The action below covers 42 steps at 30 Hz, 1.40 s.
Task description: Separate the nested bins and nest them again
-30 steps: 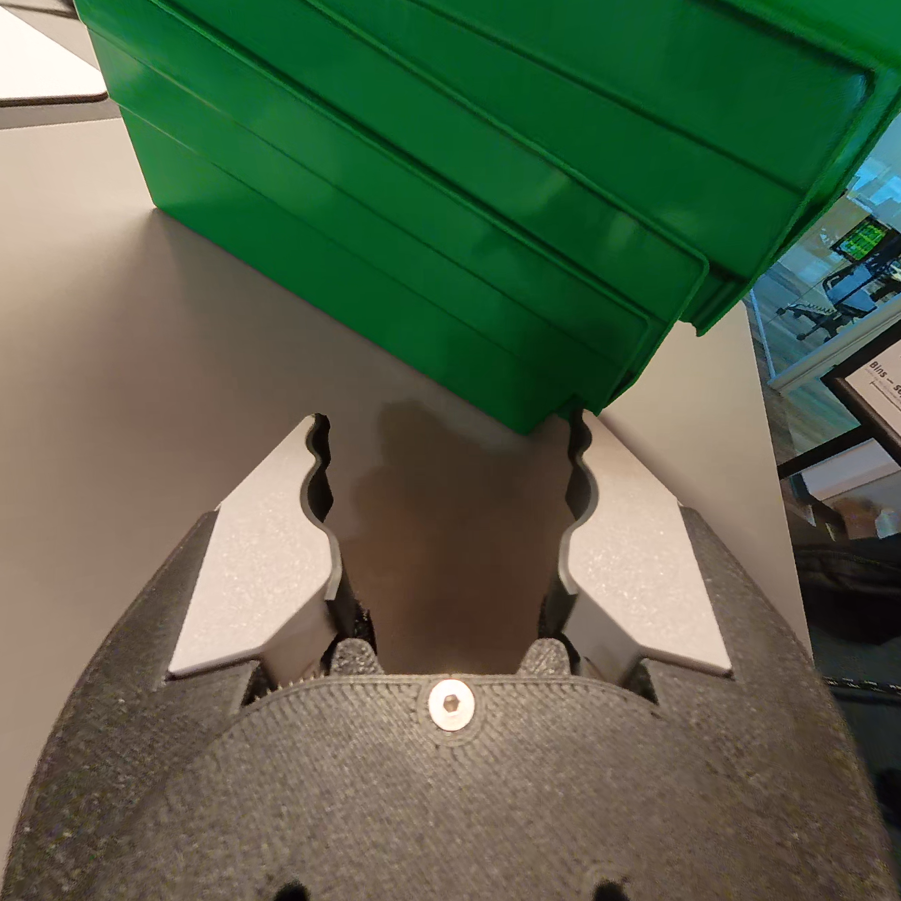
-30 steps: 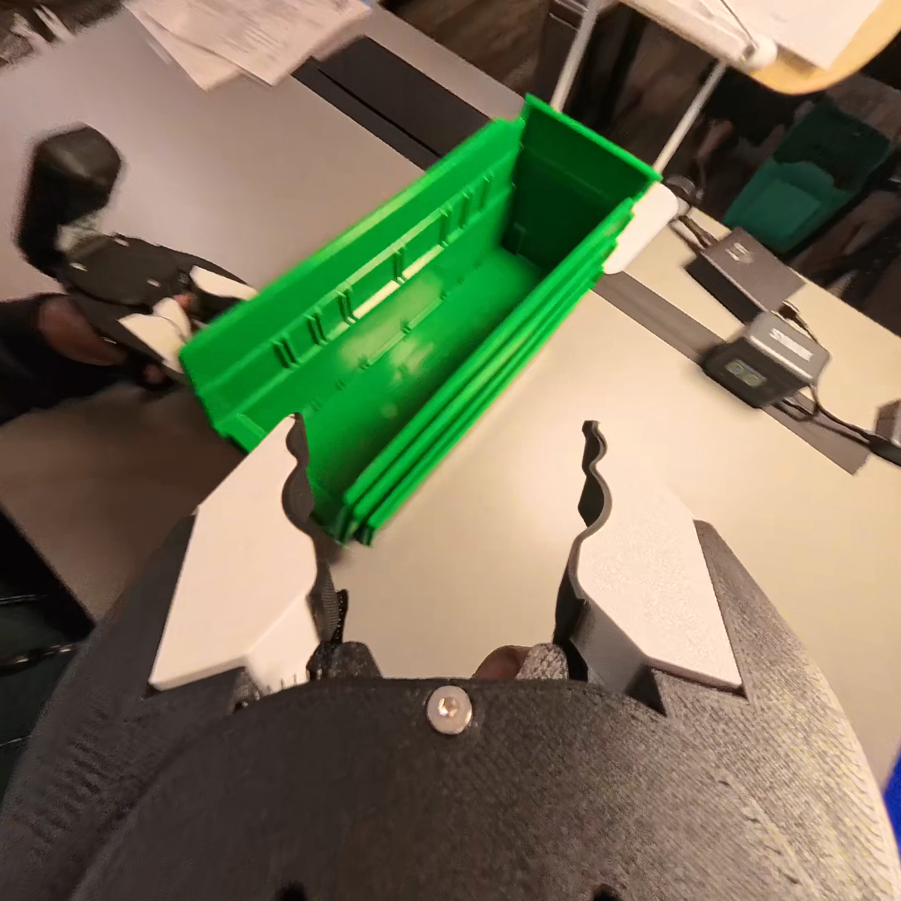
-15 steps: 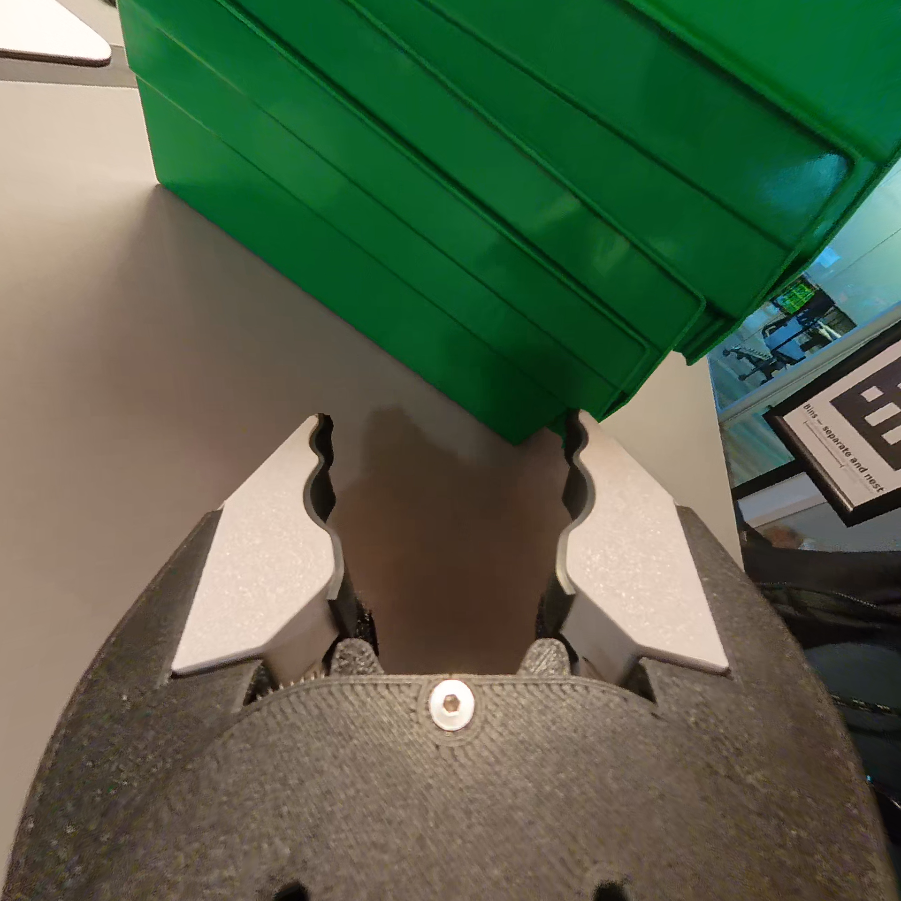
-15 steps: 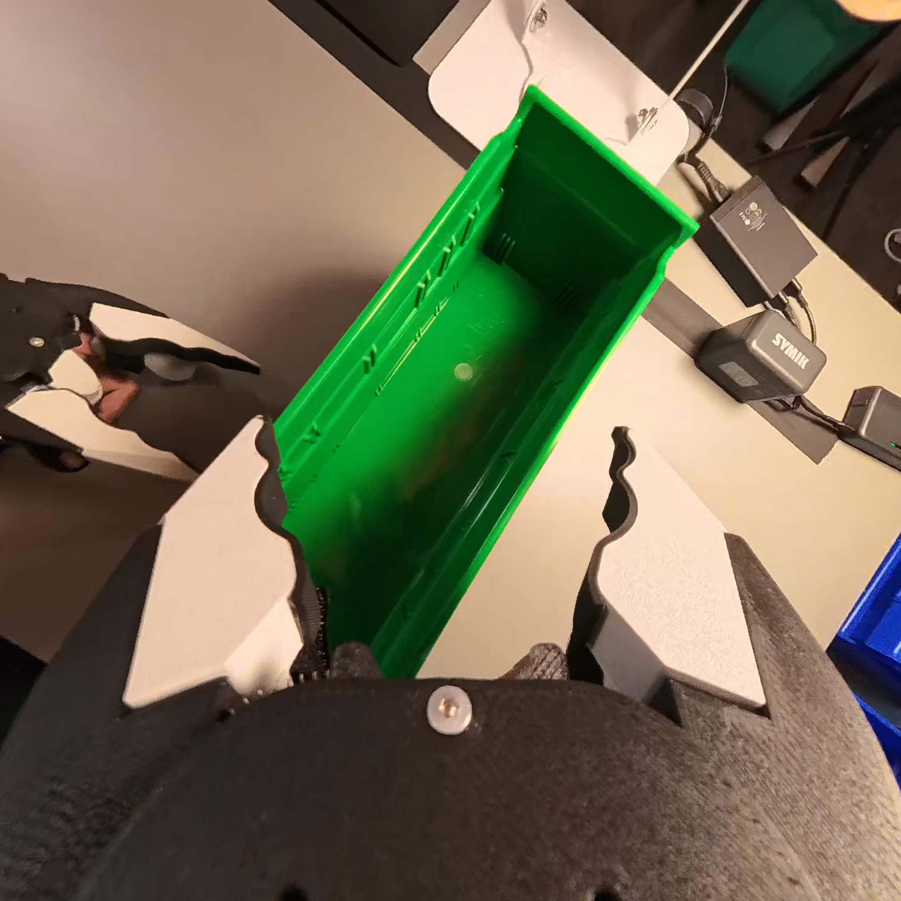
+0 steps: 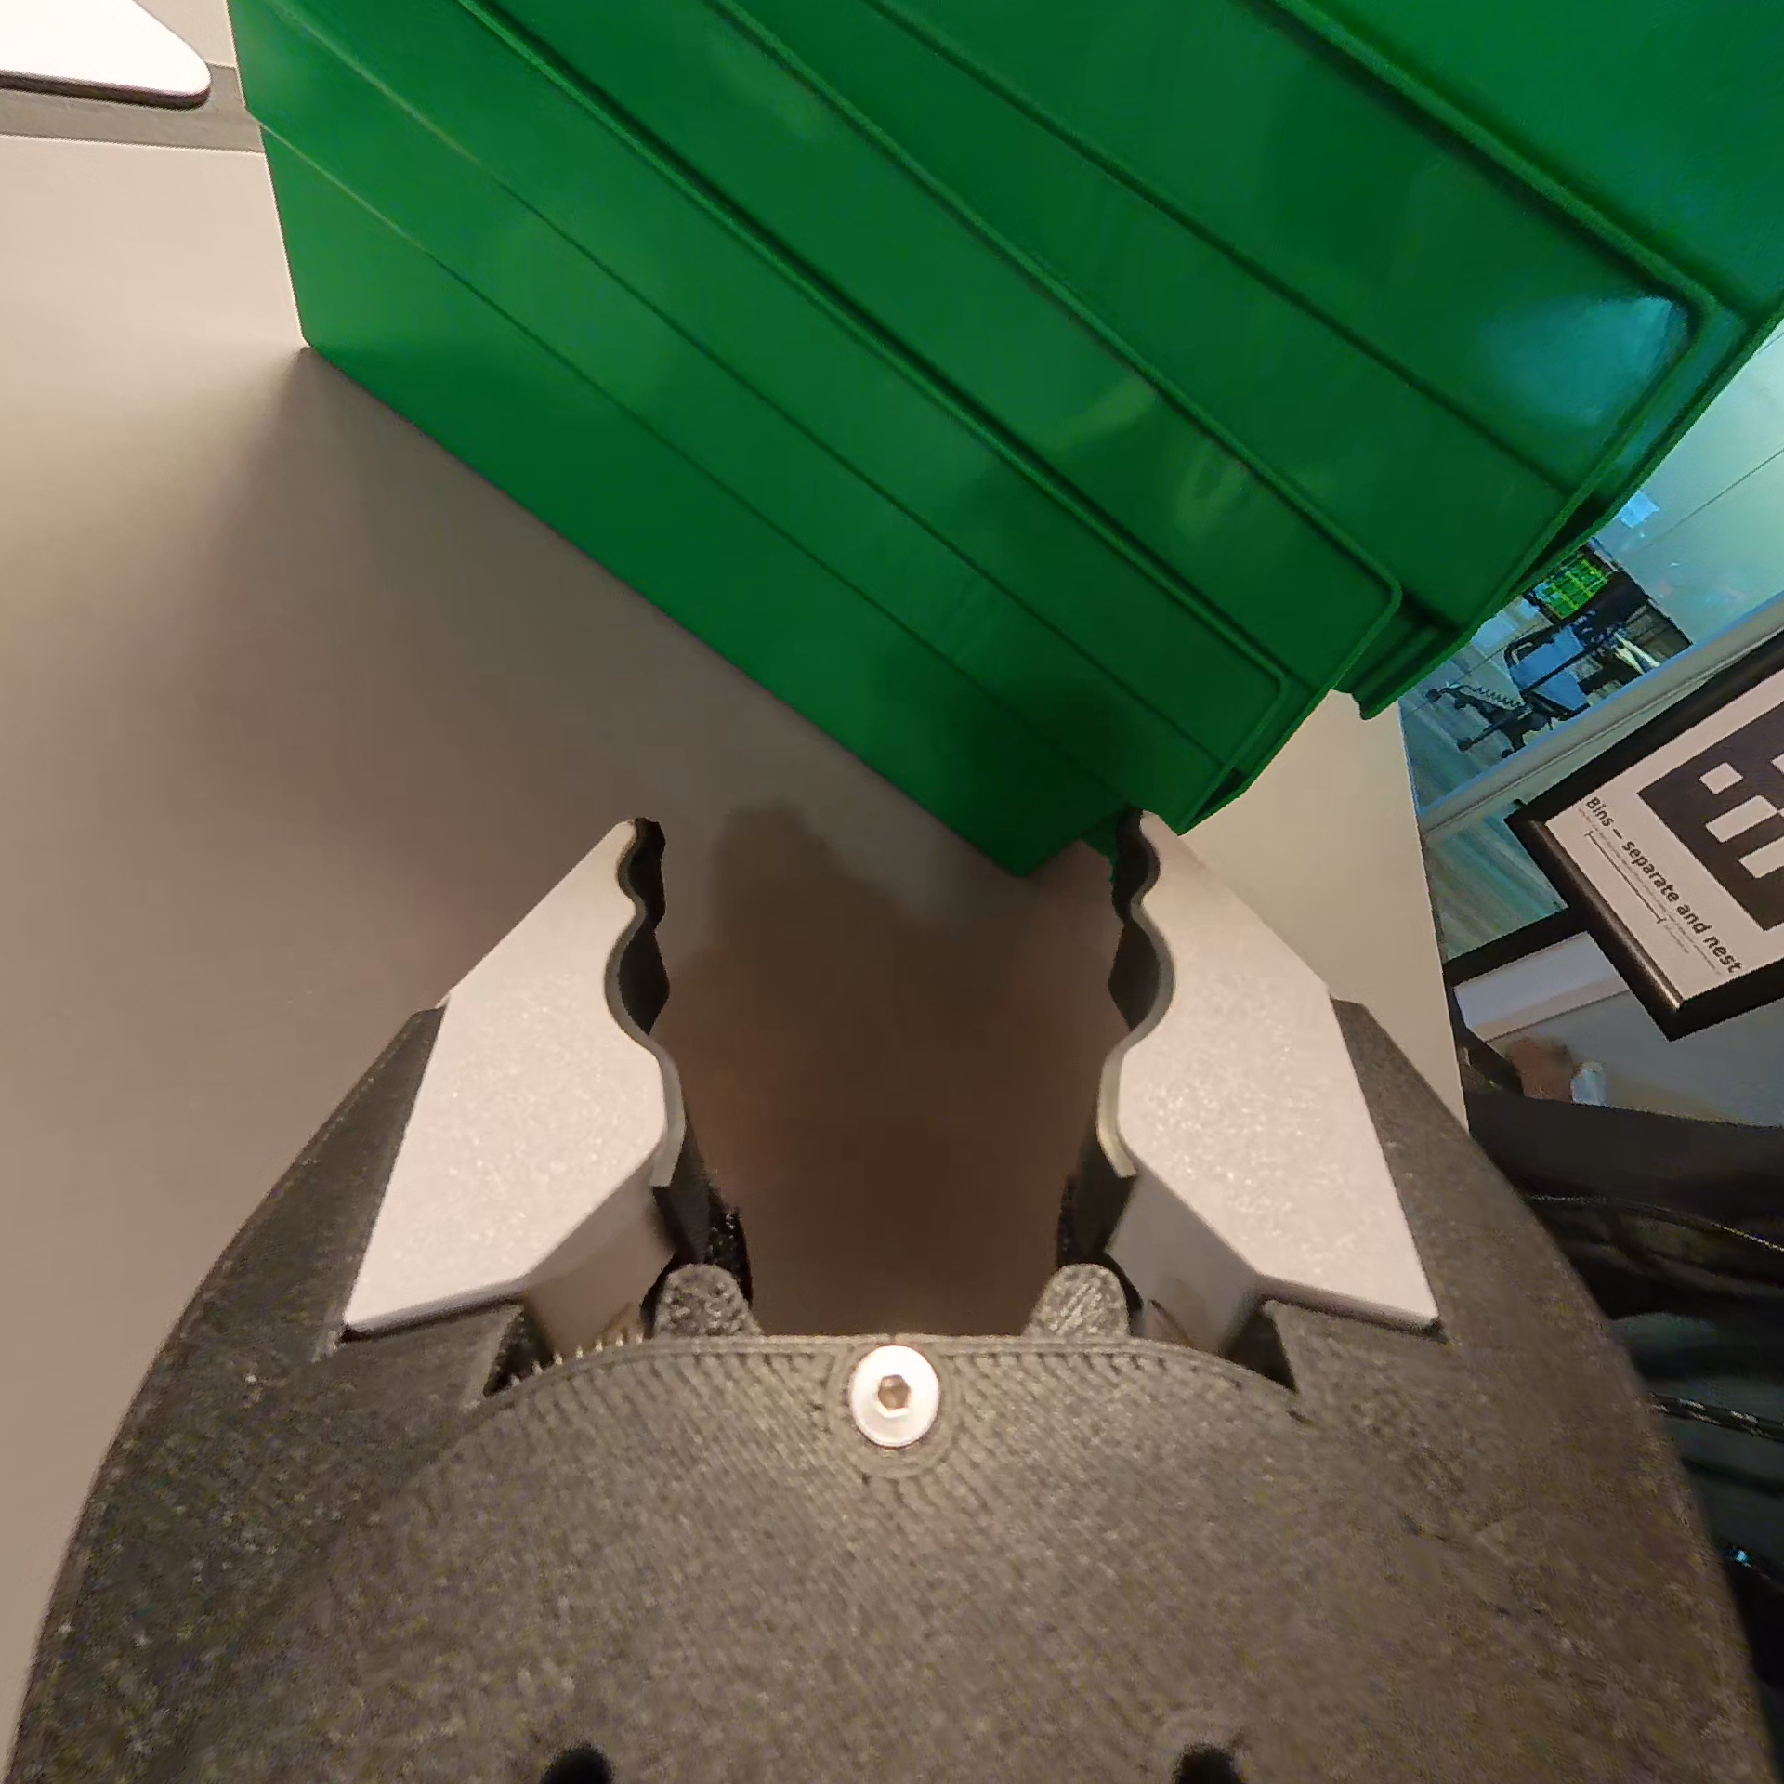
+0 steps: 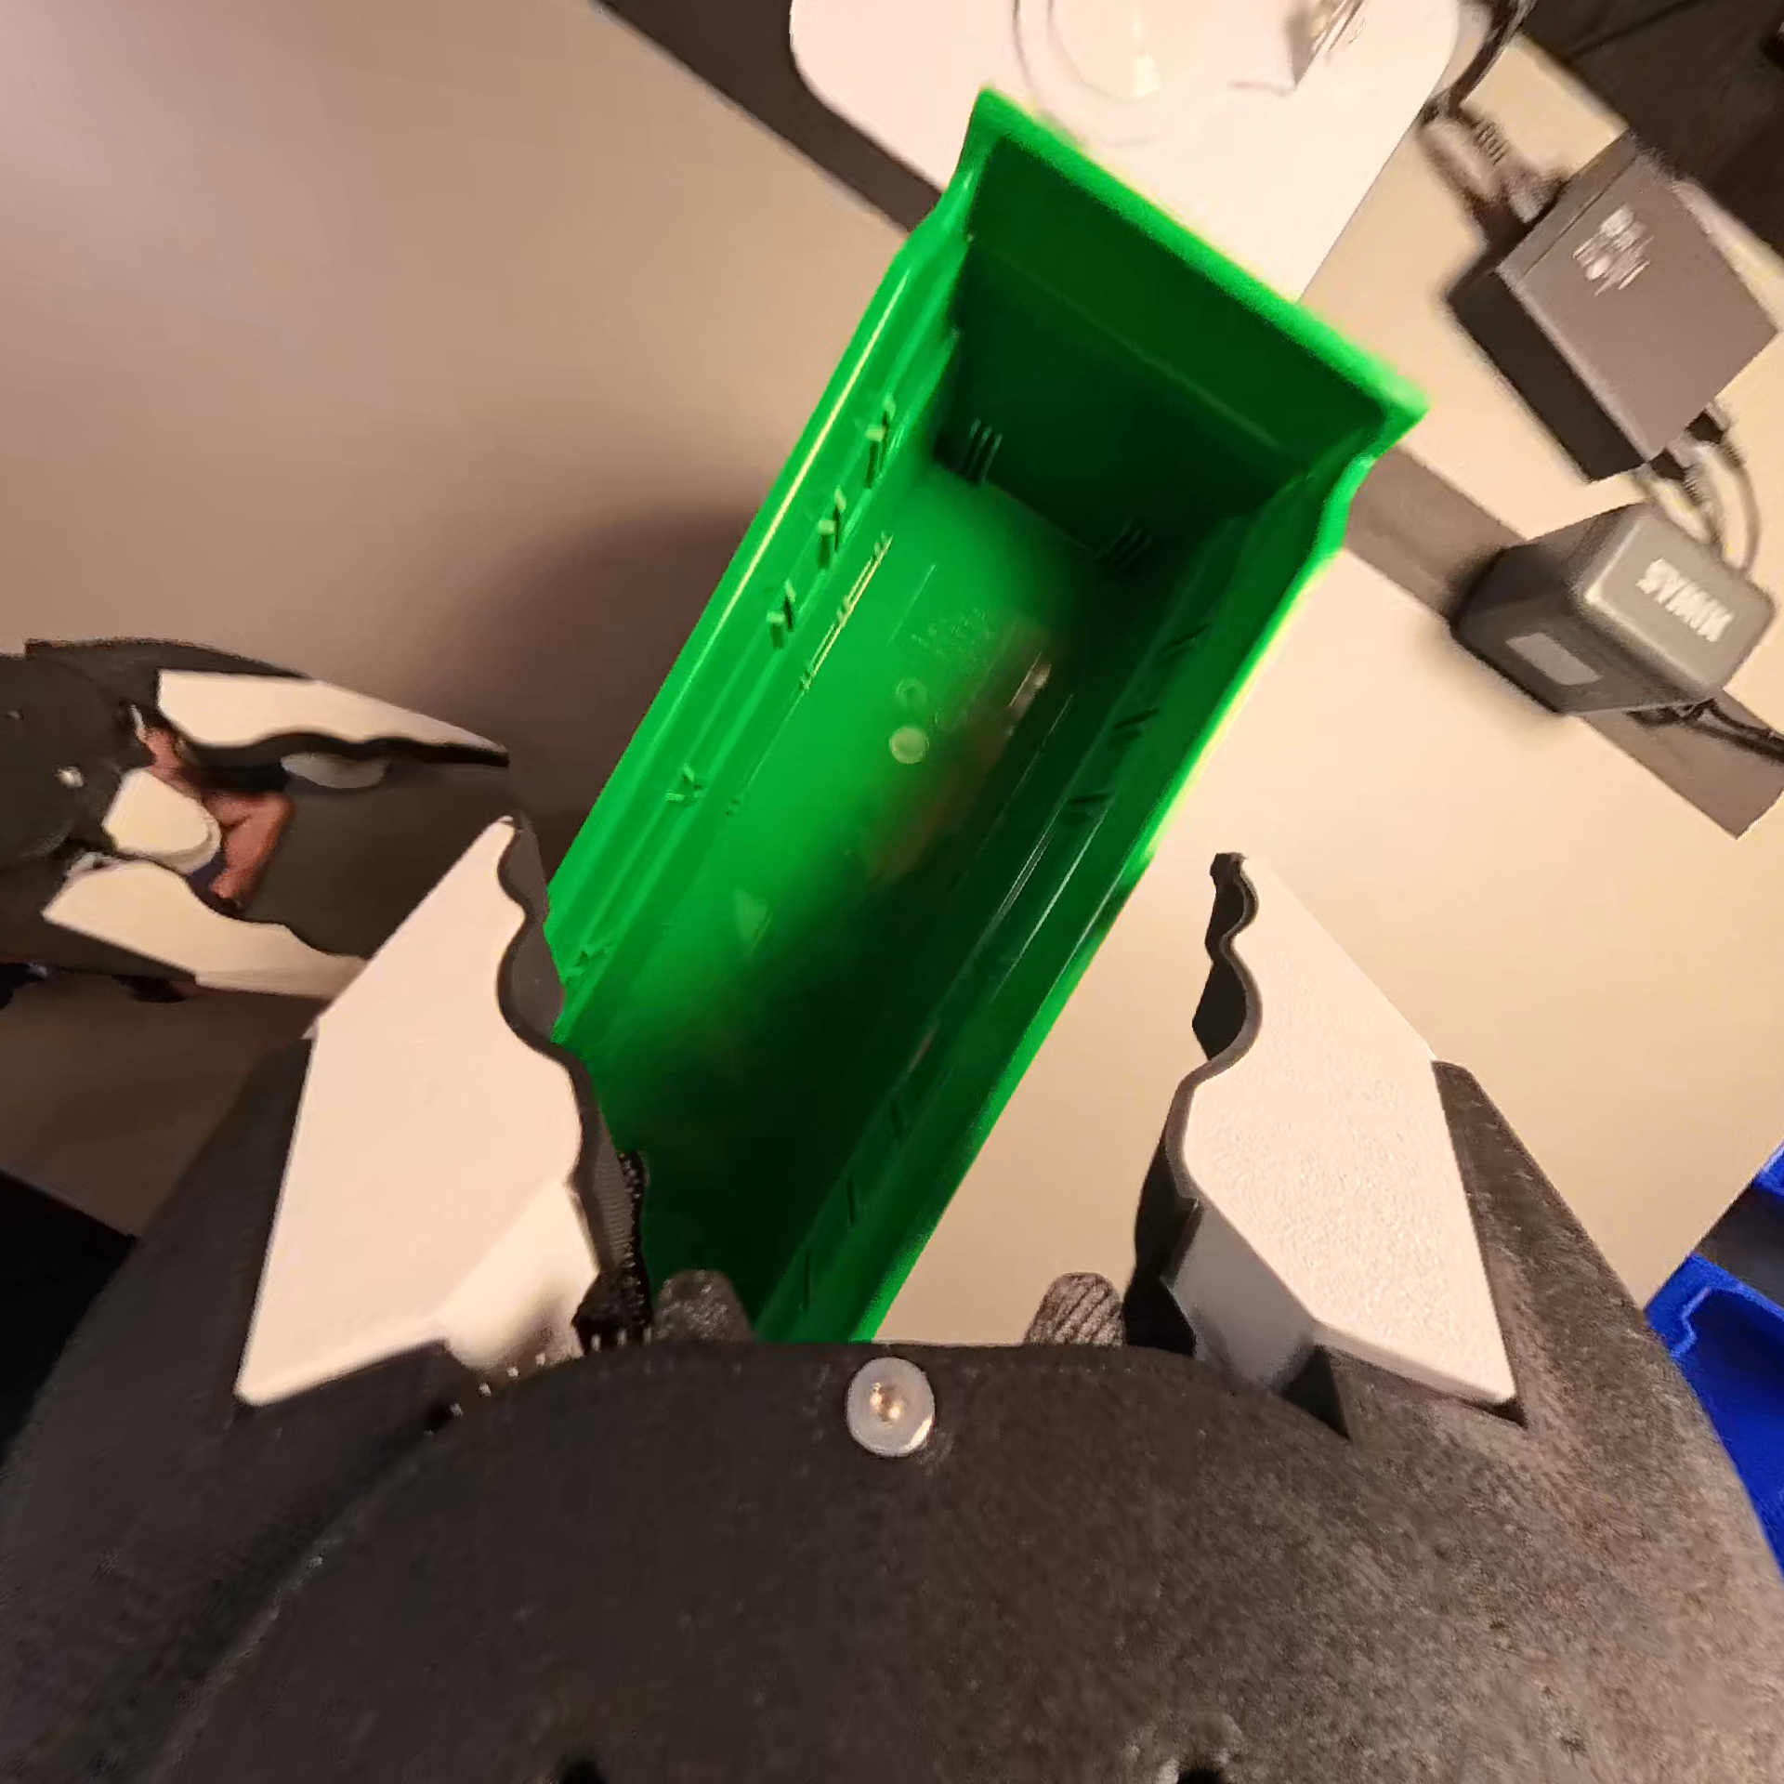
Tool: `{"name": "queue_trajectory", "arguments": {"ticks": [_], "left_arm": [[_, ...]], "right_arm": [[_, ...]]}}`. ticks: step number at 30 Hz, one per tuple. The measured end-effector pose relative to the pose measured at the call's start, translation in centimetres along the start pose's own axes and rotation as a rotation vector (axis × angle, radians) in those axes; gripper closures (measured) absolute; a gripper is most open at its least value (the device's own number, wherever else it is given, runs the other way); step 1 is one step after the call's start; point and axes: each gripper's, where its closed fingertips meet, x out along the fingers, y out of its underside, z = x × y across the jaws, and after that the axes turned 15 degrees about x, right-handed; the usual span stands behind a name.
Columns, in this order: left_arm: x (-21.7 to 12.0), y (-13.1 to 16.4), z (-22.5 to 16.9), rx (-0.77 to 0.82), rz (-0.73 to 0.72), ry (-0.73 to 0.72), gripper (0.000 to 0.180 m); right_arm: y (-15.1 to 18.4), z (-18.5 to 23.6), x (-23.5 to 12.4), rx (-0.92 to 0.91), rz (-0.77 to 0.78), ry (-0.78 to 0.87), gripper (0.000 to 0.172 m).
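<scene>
Both tools gape wide and empty, the right tool (image 6: 874, 874) poised over the open nested green bins (image 6: 927, 772) on the worktop (image 6: 338, 338), so pinch just the inner wall while the left tool (image 5: 888, 840) at the corner steadies the stack.

You have three green bins (image 5: 869, 405) nested in one stack on the worktop (image 5: 290, 676), two grippers, left (image 5: 888, 850) and right (image 6: 874, 869), two dark power adapters (image 6: 1612, 309) by the worktop's far edge, and one blue bin (image 6: 1728, 1351) at its right edge.
</scene>
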Motion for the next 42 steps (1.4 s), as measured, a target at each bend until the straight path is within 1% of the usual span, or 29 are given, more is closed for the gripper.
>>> {"name": "queue_trajectory", "arguments": {"ticks": [1, 5, 9, 11, 12, 14, 26, 31, 36, 42], "left_arm": [[0.0, 0.0, 0.0, -0.001, -0.001, 0.001, 0.088], [0.0, 0.0, 0.0, -0.004, -0.001, 0.004, 0.089], [0.0, 0.0, 0.0, -0.008, -0.002, 0.005, 0.090], [-0.1, 0.0, 0.0, -0.014, -0.005, 0.006, 0.090], [-0.1, 0.0, 0.1, -0.017, -0.007, 0.006, 0.090], [-0.1, -0.1, 0.1, -0.018, -0.008, 0.006, 0.090], [-0.1, -0.1, 0.2, -0.039, -0.014, 0.015, 0.090], [-0.2, -0.1, 0.2, -0.048, -0.017, 0.018, 0.090], [-0.2, -0.1, 0.3, -0.051, -0.019, 0.018, 0.090], [-0.2, -0.1, 0.2, -0.049, -0.017, 0.021, 0.090]], "right_arm": [[0.5, 0.0, 0.3, 0.006, 0.031, 0.002, 0.031], [1.1, 0.4, 1.0, 0.052, 0.057, -0.012, 0.031], [1.4, 0.9, 1.0, 0.038, 0.085, 0.006, 0.031], [2.1, 0.6, 1.6, 0.023, 0.129, 0.038, 0.031], [2.4, 0.5, 1.9, 0.024, 0.146, 0.047, 0.028], [2.5, 0.5, 2.2, 0.025, 0.156, 0.058, 0.027], [1.9, 0.5, 1.7, 0.033, 0.104, 0.042, 0.051], [1.9, 0.3, 1.3, 0.027, 0.084, 0.043, 0.058], [1.6, 0.3, 0.6, 0.027, 0.058, 0.026, 0.061], [1.6, 0.3, -0.1, 0.020, 0.048, 0.014, 0.060]]}}
